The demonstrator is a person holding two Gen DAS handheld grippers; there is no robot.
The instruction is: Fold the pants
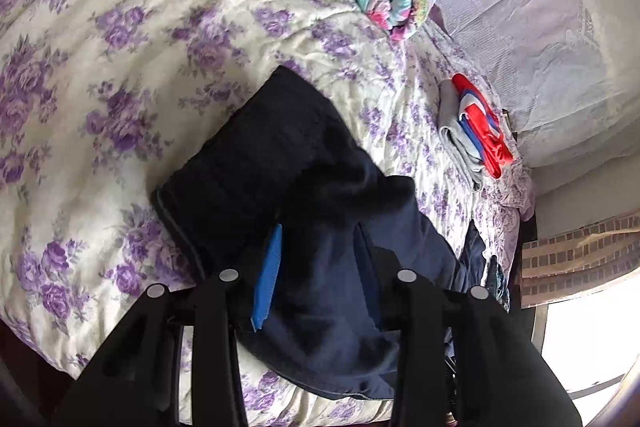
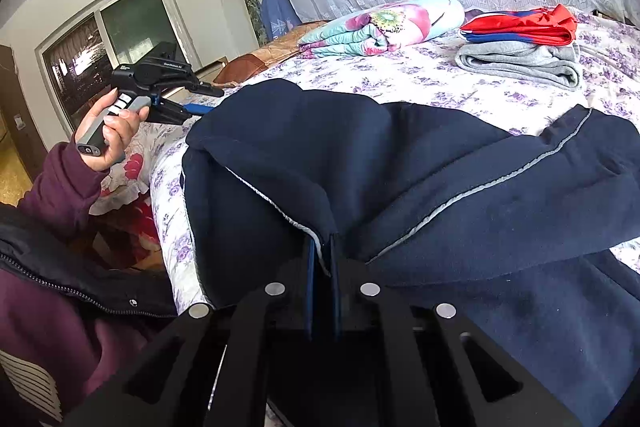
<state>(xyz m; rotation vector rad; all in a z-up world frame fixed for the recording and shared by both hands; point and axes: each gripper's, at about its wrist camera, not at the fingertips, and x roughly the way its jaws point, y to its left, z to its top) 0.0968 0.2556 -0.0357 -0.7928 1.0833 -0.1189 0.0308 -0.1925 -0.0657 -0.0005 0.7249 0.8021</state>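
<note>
Right wrist view — right hand-held gripper (image 2: pixel 322 247) pinches pants (image 2: pixel 440 167) hem

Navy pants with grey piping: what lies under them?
The navy pants with grey piping lie on the purple-flowered bedspread, which shows all around them. Anything else beneath is covered.

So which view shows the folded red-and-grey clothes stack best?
The right wrist view: the stack lies side-on, red and blue garment atop a grey one, layers distinct. The left wrist view shows it smaller, warped near the bed edge.
</note>
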